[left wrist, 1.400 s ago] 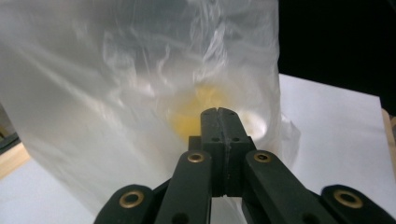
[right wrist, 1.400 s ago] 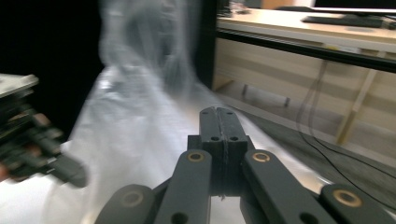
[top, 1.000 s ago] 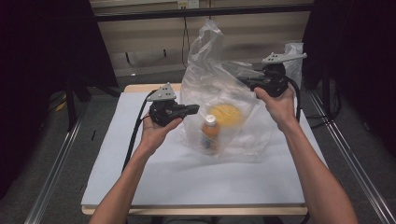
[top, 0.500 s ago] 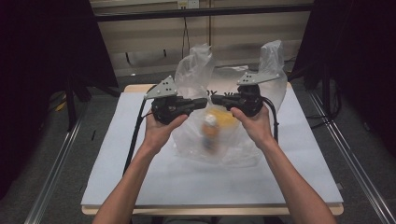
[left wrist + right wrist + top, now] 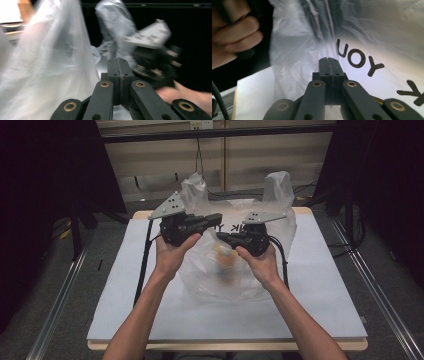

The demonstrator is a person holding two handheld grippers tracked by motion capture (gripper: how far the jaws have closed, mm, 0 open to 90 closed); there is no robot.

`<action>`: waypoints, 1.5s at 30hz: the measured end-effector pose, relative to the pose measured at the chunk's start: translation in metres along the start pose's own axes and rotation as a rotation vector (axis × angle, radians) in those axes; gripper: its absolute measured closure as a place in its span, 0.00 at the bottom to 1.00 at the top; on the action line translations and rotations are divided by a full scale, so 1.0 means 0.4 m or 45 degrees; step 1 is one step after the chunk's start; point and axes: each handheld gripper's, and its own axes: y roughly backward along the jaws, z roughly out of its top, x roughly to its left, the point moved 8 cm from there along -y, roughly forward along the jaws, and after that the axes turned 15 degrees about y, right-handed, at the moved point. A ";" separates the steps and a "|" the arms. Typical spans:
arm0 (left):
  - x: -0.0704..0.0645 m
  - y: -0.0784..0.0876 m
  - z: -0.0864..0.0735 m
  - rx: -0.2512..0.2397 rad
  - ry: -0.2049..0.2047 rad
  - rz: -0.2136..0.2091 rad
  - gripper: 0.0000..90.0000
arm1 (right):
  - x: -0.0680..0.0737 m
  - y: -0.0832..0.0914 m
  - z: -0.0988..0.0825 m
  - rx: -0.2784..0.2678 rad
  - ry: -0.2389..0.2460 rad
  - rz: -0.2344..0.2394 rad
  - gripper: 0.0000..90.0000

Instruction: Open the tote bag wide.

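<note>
In the high view two forearms rise from the bottom edge of the frame over the white worktop (image 5: 125, 320), each hand carrying a gripper near the middle. The left gripper (image 5: 216, 218) sits left of centre, pointing toward the right of the frame, and in the left gripper view its black fingers (image 5: 113, 72) are pressed together with no gap; whether a fold of plastic is caught between them cannot be told. The right gripper (image 5: 222, 237) sits just right of centre, pointing toward the left, tip close to the other one; in the right gripper view its fingers (image 5: 325, 67) are likewise together, with film right behind them. Between and beyond both hands stands the clear plastic bag (image 5: 215, 280), resting mid-worktop, its two handles sticking up at centre top of the frame. Black lettering shows on its wall. Inside it, blurred through the film, lies something orange (image 5: 225, 257).
</note>
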 end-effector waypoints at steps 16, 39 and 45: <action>0.093 -0.025 -0.117 0.132 0.059 0.178 1.00 | 0.075 0.039 -0.041 0.037 0.057 0.031 1.00; 0.110 -0.063 -0.276 0.271 0.122 0.157 1.00 | 0.000 0.076 -0.049 -0.018 0.000 -0.105 1.00; 0.113 -0.059 -0.292 0.313 0.101 0.177 1.00 | -0.055 0.059 -0.056 0.059 0.009 -0.188 1.00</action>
